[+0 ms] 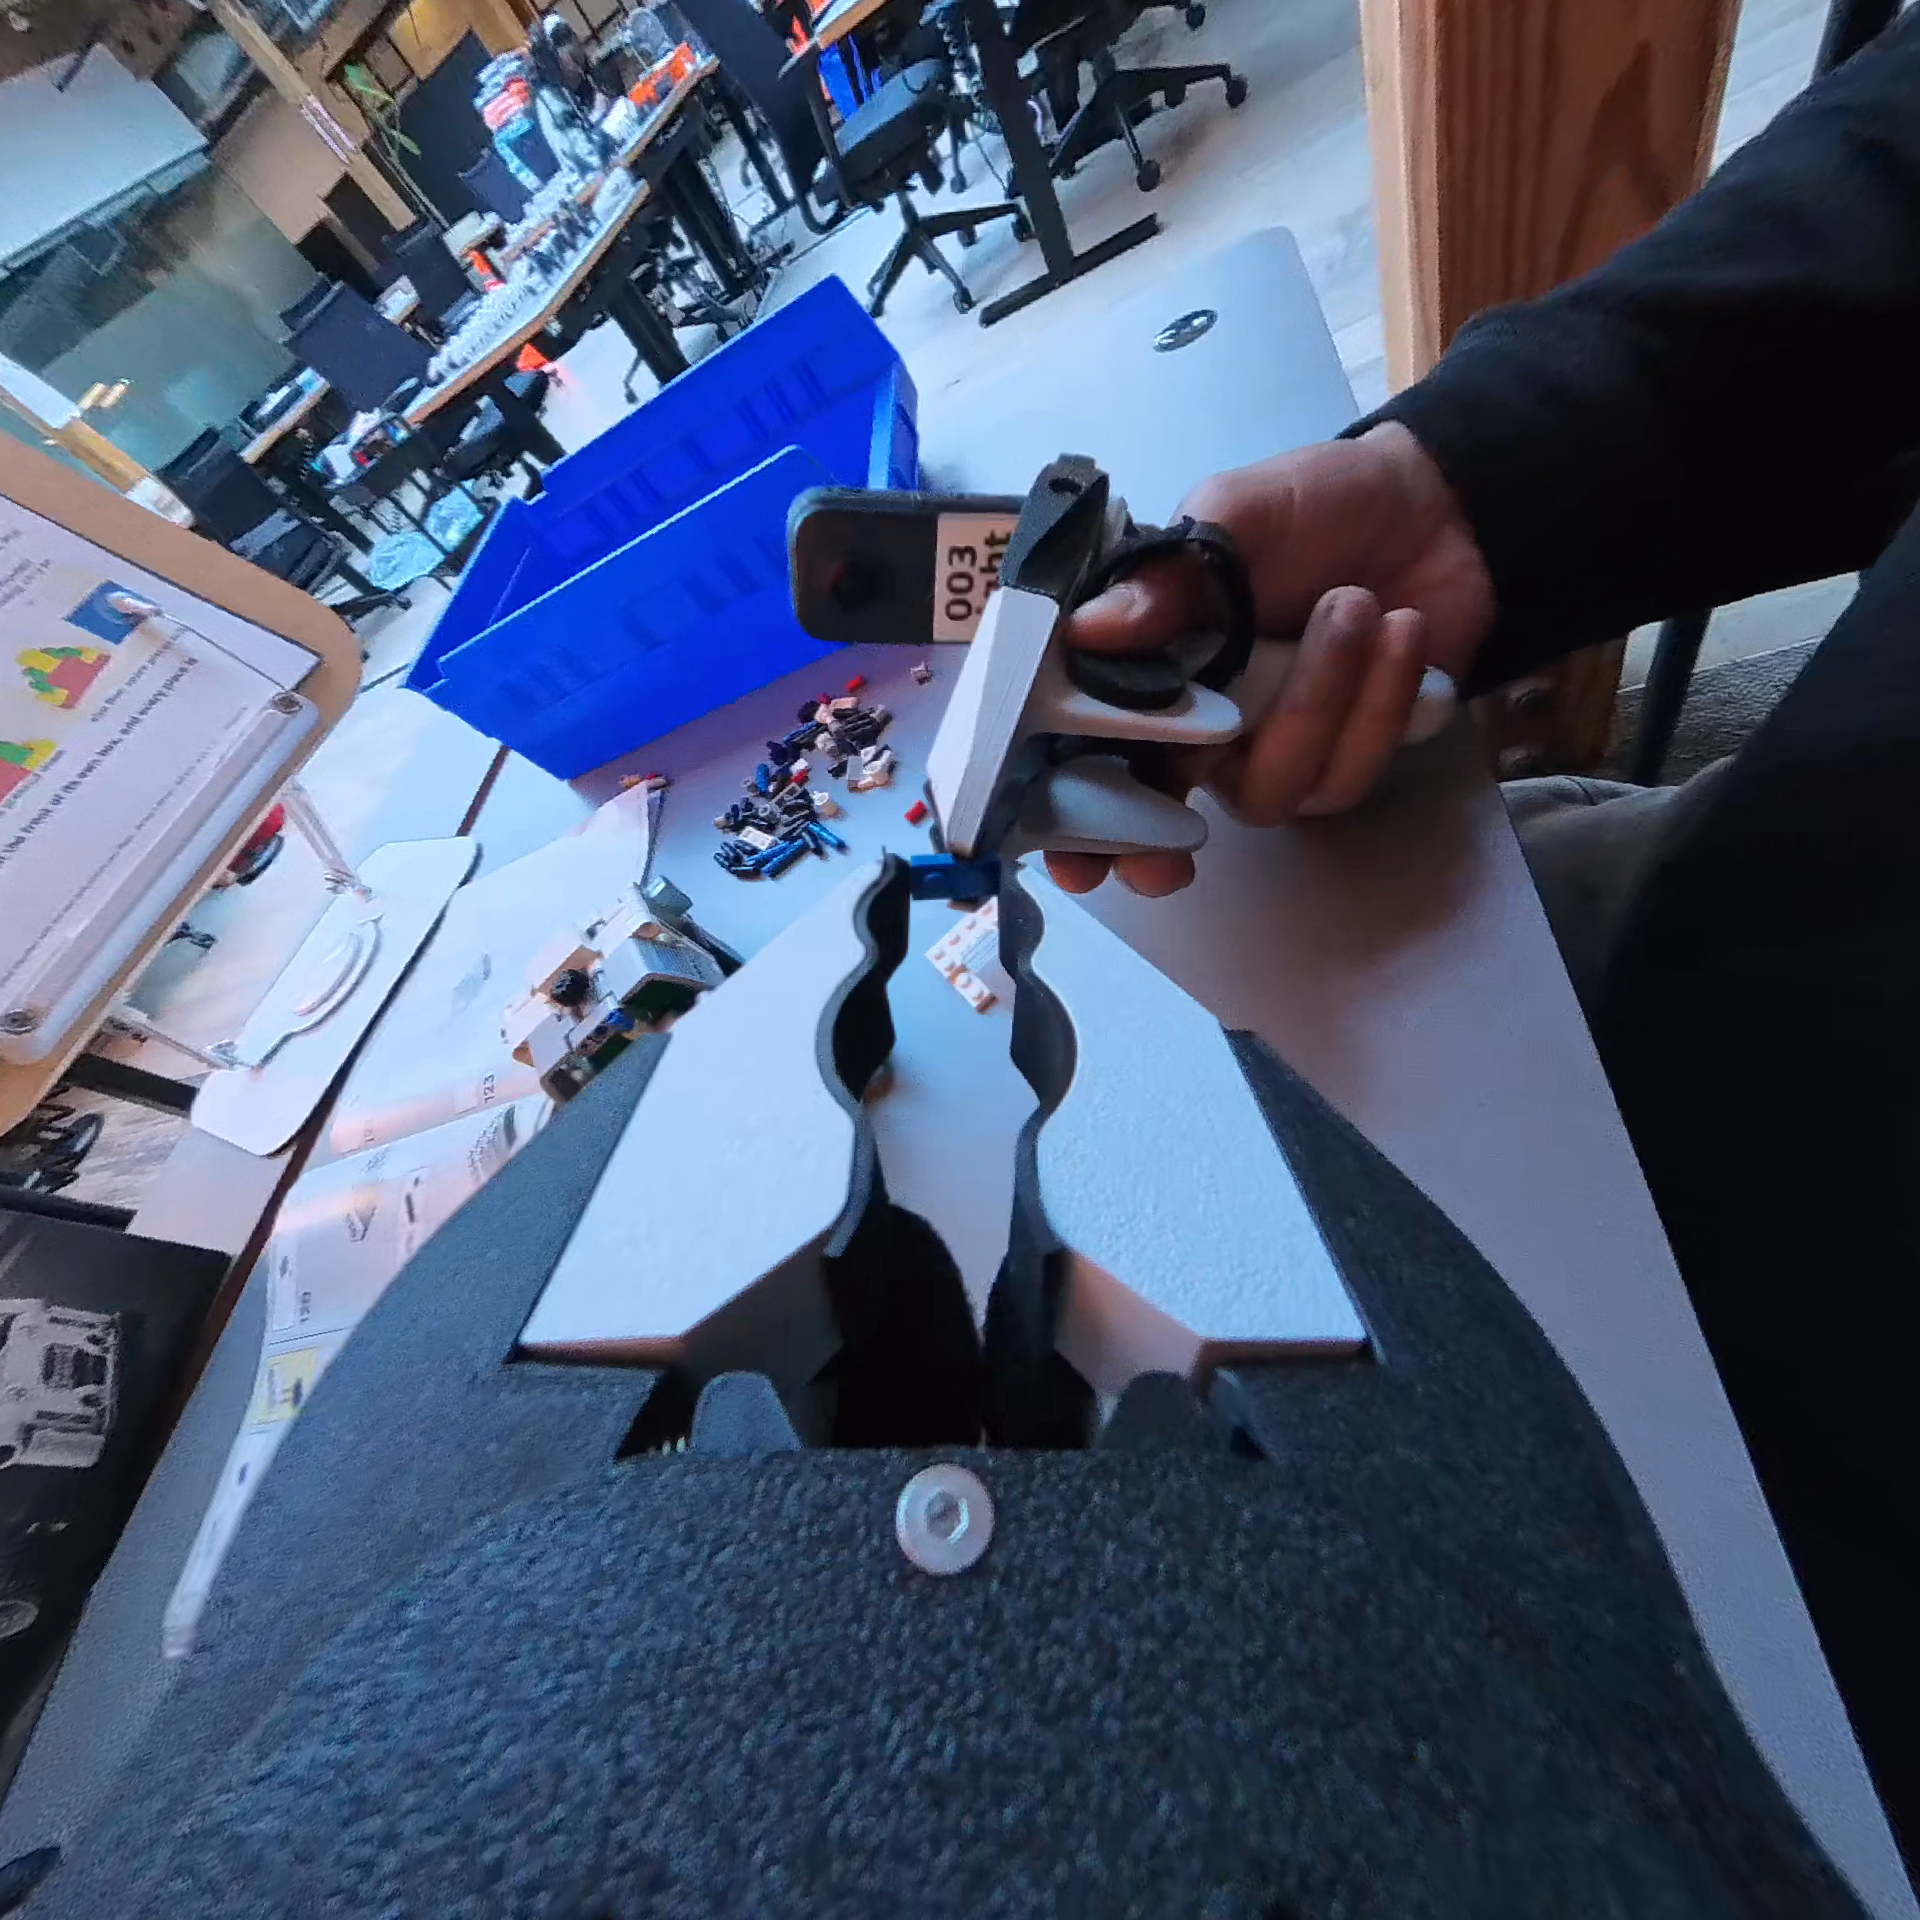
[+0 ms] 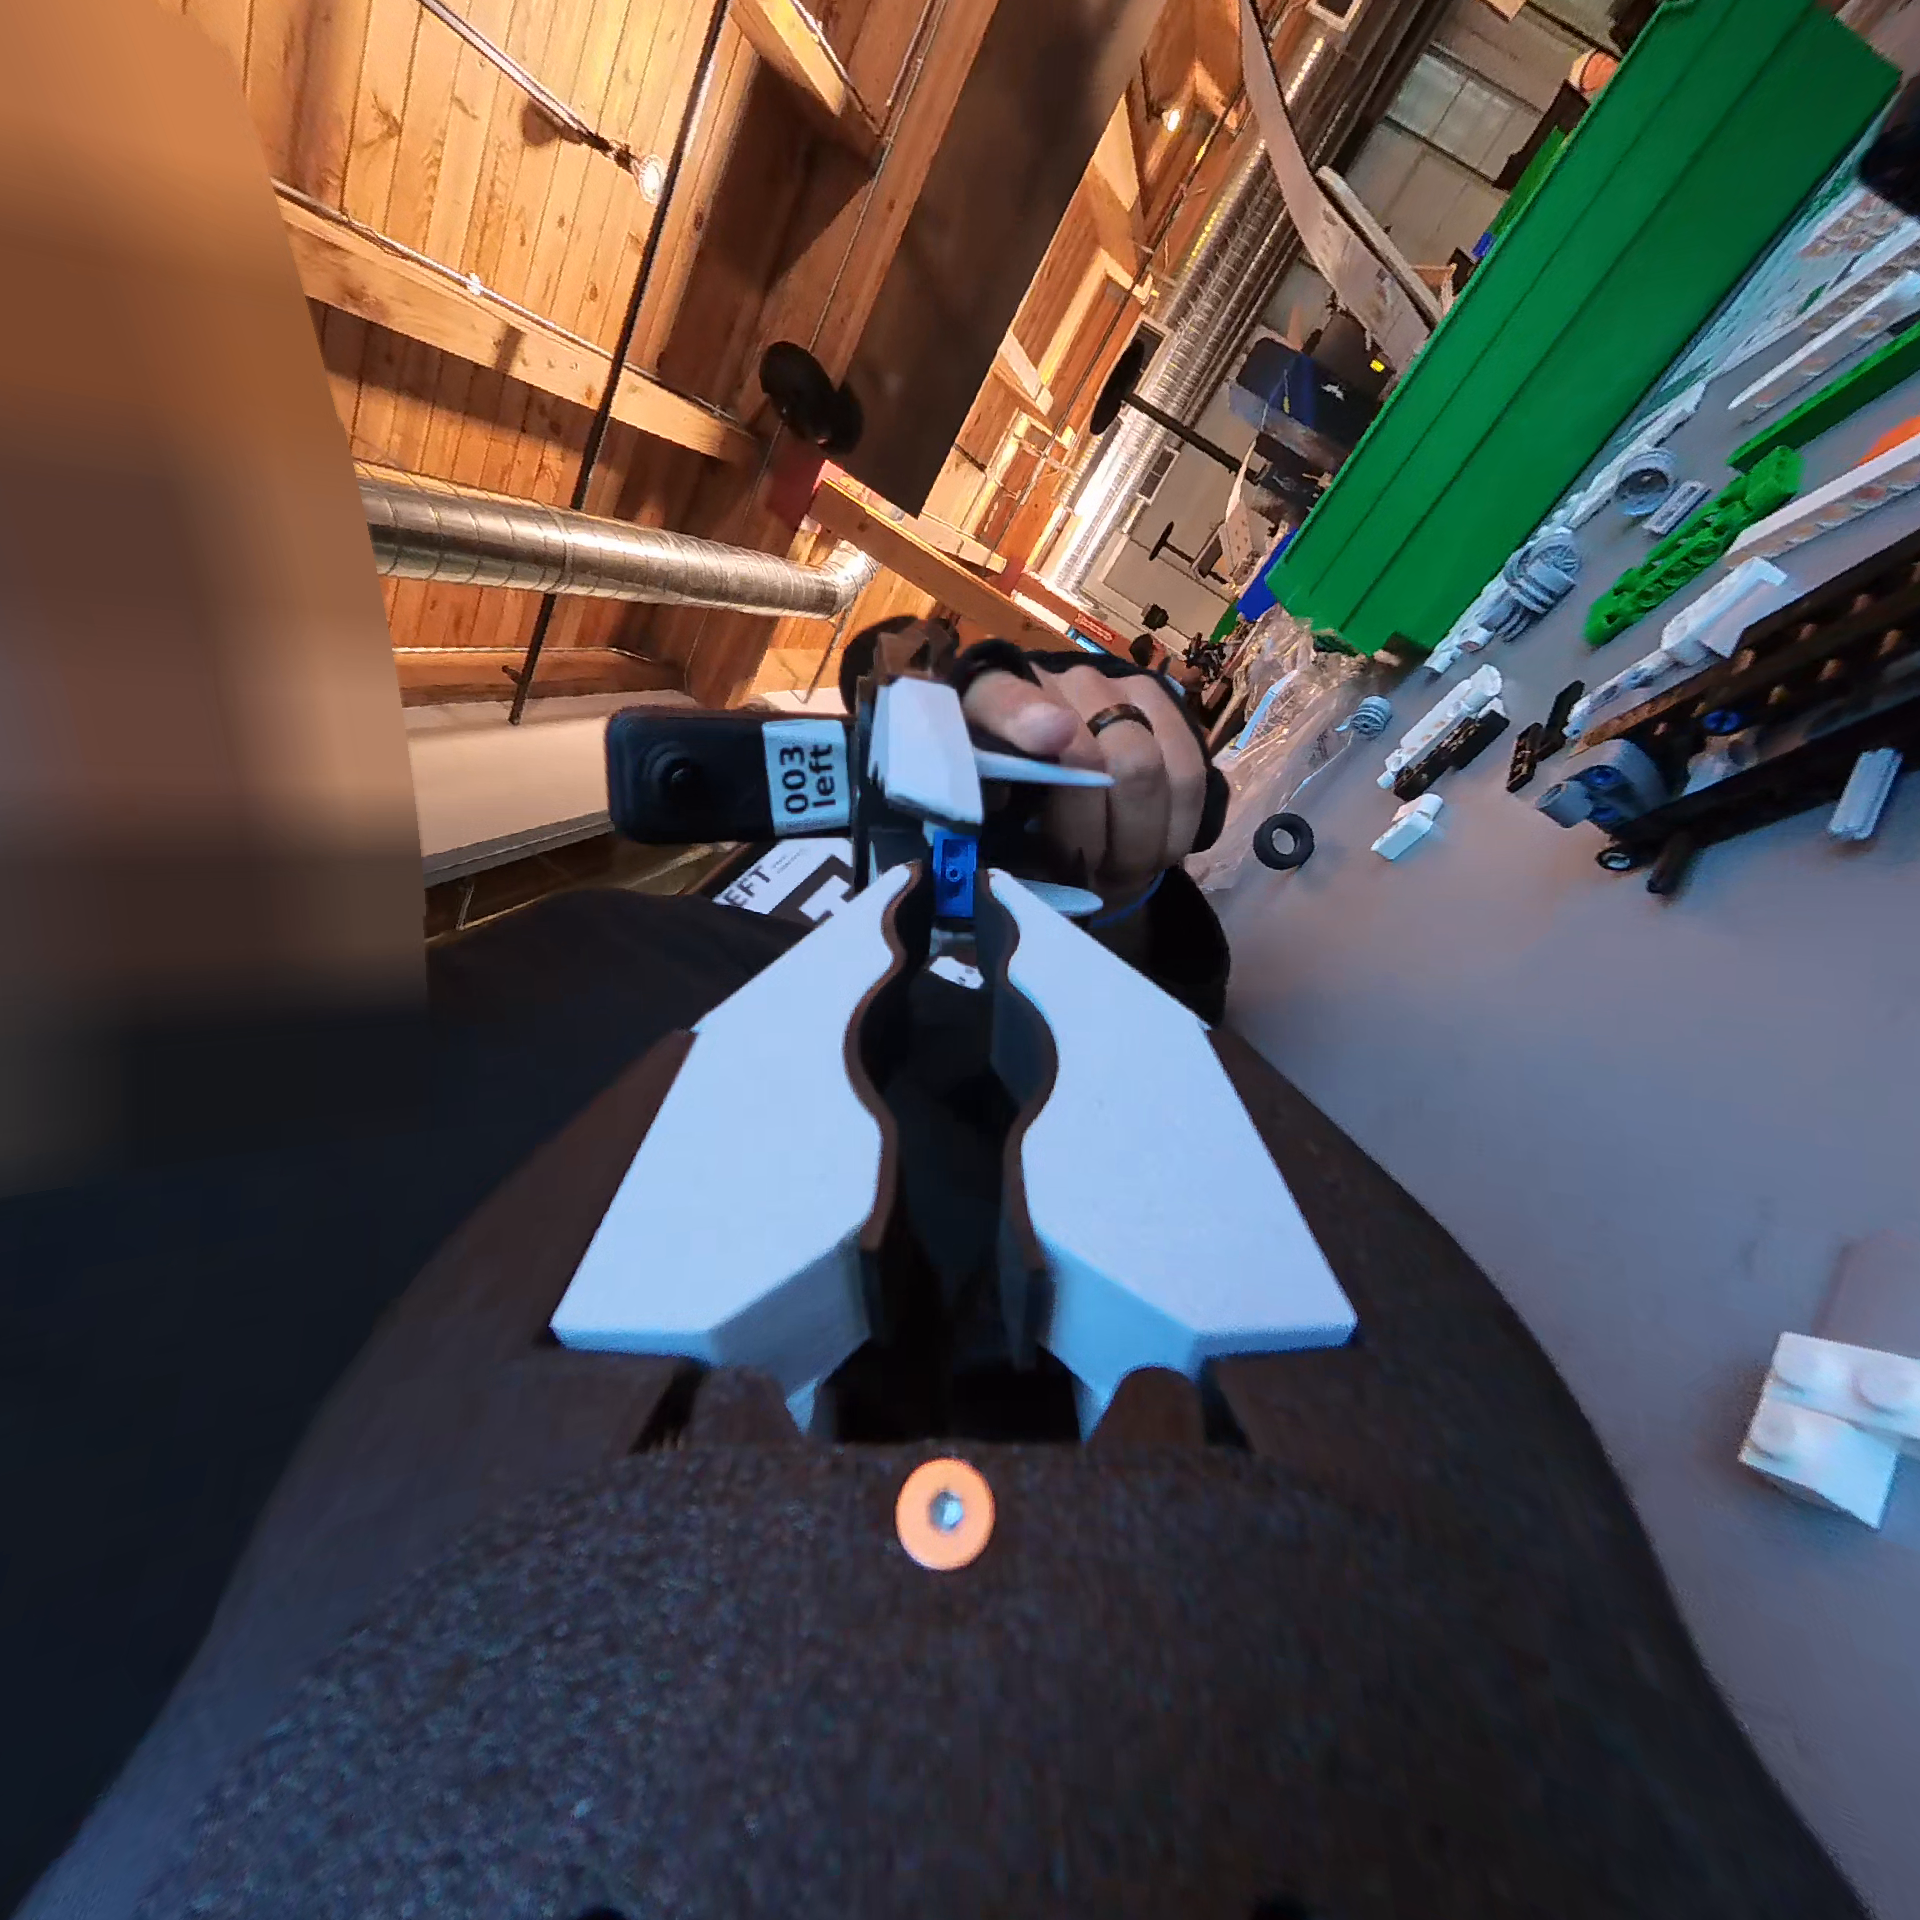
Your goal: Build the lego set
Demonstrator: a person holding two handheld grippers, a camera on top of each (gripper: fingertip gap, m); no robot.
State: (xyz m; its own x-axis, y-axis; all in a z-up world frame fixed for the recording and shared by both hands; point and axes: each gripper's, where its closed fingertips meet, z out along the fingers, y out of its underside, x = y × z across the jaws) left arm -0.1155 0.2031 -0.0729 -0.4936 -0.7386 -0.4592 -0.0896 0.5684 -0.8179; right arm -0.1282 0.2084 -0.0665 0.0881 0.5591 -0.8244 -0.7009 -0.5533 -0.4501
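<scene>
A small blue lego piece (image 1: 951, 878) sits between the tips of my left gripper (image 1: 945, 883), which is shut on it above the table. My right gripper (image 1: 966, 847) comes down from the upper right, held by a hand, and its tips meet the same piece. In the right wrist view the blue piece (image 2: 954, 878) stands between the tips of my right gripper (image 2: 951, 899), which grips its lower part. The left gripper (image 2: 930, 821) closes on its top from above. A heap of small loose pieces (image 1: 810, 790) lies just beyond.
Two blue bins (image 1: 675, 582) stand at the back. A partly built white model (image 1: 613, 987) rests on an open booklet (image 1: 416, 1143); a tan plate (image 1: 971, 961) lies below the tips. The right wrist view shows a green bin (image 2: 1558, 364), a long black assembly (image 2: 1766, 707), a tyre (image 2: 1283, 840) and a white brick (image 2: 1839, 1434). My left and right fingertips are right by each other.
</scene>
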